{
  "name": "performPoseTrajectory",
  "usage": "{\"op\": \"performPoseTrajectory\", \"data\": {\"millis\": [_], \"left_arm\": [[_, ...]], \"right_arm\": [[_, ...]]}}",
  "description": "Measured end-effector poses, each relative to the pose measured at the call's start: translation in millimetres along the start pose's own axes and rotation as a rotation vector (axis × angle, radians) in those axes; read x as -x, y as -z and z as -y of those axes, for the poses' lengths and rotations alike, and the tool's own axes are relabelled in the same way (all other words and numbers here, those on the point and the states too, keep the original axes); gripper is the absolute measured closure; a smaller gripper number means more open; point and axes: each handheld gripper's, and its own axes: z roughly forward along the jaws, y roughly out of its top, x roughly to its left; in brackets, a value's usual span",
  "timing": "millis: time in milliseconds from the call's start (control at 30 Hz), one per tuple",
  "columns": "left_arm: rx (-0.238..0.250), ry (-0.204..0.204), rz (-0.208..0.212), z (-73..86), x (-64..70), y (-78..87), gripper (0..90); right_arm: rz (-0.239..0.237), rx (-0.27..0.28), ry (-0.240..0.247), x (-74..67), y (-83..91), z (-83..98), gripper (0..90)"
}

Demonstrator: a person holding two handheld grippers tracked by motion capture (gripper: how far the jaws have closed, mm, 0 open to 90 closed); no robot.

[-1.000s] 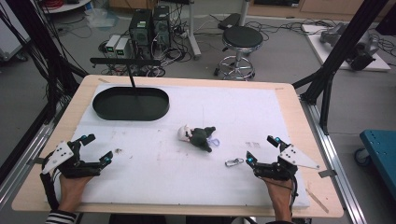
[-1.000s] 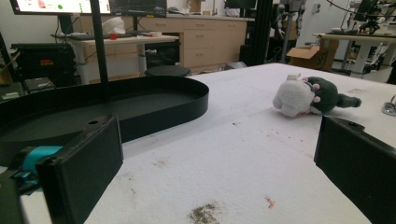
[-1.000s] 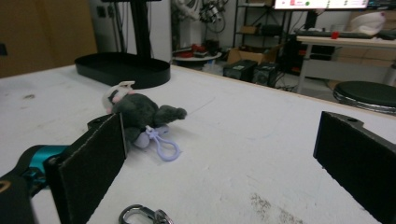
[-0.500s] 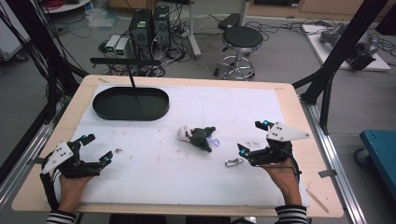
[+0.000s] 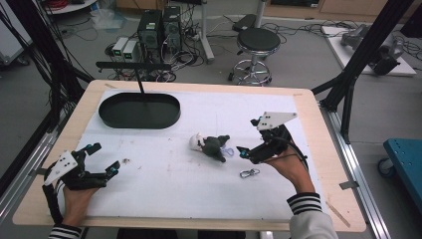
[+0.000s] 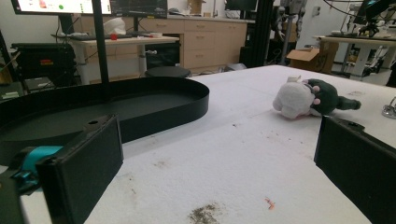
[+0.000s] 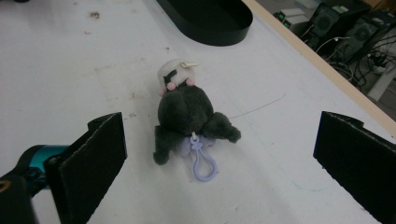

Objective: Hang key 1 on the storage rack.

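Note:
A small plush toy (image 5: 211, 144) with a dark green body, a white head and a lilac clip (image 7: 204, 165) lies on the white mat at mid-table. My right gripper (image 5: 248, 135) hovers just right of it, open, its jaws pointing at the toy. In the right gripper view the plush toy (image 7: 187, 112) lies ahead between the wide-apart jaws of the right gripper (image 7: 224, 140), untouched. My left gripper (image 5: 103, 157) rests open at the front left. From the left gripper (image 6: 215, 158) the plush toy (image 6: 310, 97) lies far off.
A black oval tray (image 5: 139, 110) with an upright post sits at the back left, and the same tray (image 6: 140, 112) is close ahead of the left jaws. A metal carabiner (image 5: 249, 173) lies on the mat just below my right gripper. A bare wooden table edge (image 5: 318, 149) frames the mat.
My right gripper has moved forward and left from the front right corner to beside the plush toy, past the carabiner. The left gripper has stayed put.

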Motion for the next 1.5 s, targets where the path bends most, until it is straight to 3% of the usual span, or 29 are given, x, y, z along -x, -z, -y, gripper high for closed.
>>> {"op": "performPoseTrajectory", "data": {"millis": [400,867,1500], "left_arm": [[0.002,0.002,-0.001,0.0,-0.4,0.1,1.7],[0.002,0.009,0.001,0.0,-0.9,0.4,1.7],[0.003,0.002,0.000,0.1,-0.5,0.4,1.7]], "right_arm": [[-0.096,-0.105,0.064,7.1,-33.8,-23.6,1.8],[-0.161,-0.209,0.101,10.7,-72.7,-34.7,1.9],[-0.233,-0.299,0.109,9.6,-110.3,-28.7,1.8]]}}
